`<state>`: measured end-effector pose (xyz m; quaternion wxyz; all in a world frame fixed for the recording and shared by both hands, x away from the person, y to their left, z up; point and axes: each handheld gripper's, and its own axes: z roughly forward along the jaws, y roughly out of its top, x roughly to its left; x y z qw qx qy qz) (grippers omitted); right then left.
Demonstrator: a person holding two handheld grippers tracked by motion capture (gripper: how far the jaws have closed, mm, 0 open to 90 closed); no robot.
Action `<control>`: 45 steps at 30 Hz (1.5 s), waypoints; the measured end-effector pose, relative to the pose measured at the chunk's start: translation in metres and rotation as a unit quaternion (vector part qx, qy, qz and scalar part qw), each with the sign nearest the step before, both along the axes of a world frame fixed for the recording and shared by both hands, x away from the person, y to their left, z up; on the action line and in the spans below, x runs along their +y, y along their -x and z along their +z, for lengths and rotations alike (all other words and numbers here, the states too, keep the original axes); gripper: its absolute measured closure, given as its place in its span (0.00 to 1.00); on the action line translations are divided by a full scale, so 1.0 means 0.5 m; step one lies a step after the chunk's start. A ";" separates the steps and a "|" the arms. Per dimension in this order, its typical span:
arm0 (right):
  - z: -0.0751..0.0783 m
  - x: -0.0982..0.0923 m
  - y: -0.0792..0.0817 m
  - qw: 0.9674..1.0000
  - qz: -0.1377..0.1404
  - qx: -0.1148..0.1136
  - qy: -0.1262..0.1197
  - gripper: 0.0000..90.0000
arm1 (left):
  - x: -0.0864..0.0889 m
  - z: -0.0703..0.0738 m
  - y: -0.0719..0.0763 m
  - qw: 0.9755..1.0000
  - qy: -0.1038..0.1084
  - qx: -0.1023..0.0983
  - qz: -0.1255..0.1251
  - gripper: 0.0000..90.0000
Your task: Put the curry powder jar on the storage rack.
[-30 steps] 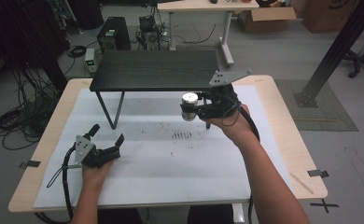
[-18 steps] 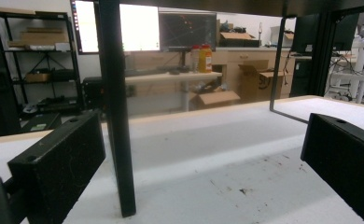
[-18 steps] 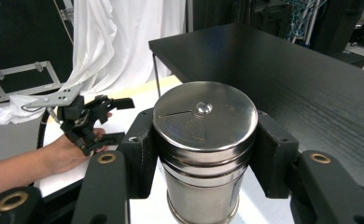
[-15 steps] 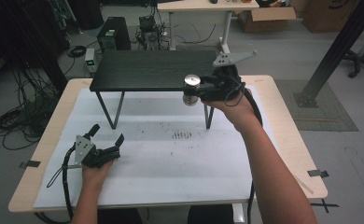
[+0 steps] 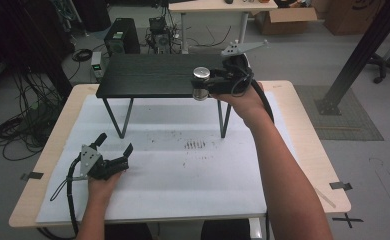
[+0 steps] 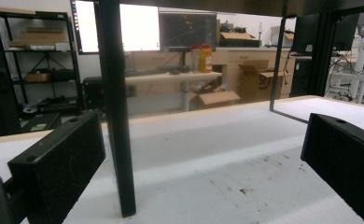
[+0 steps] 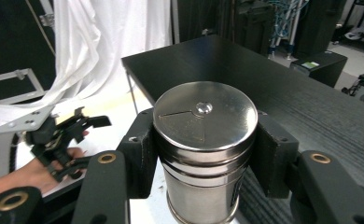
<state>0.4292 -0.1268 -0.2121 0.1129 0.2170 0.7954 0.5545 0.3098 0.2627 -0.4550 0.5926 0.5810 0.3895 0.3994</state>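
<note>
White sheeting covers the counter (image 5: 183,200), with a low black shelf (image 5: 153,75) at its far side. At the shelf's near right edge, the right tool (image 5: 209,86) clamps a steel canister (image 7: 203,149). Near left, the left tool (image 5: 114,146) rests on the sheet, jaws spread.
</note>
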 end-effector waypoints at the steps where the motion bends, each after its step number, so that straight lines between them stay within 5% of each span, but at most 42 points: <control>1: 0.000 0.002 -0.004 1.000 -0.004 0.000 0.002 0.54 | 0.000 0.000 0.000 1.000 0.000 0.000 0.000 0.00; 26: 0.000 0.033 -0.065 0.997 -0.072 -0.010 0.007 0.54 | 0.001 0.000 0.000 1.000 -0.001 -0.001 0.000 0.00; 45: -0.020 0.052 -0.078 0.996 -0.087 -0.007 0.027 0.54 | 0.001 0.000 0.000 1.000 0.000 -0.001 0.000 0.00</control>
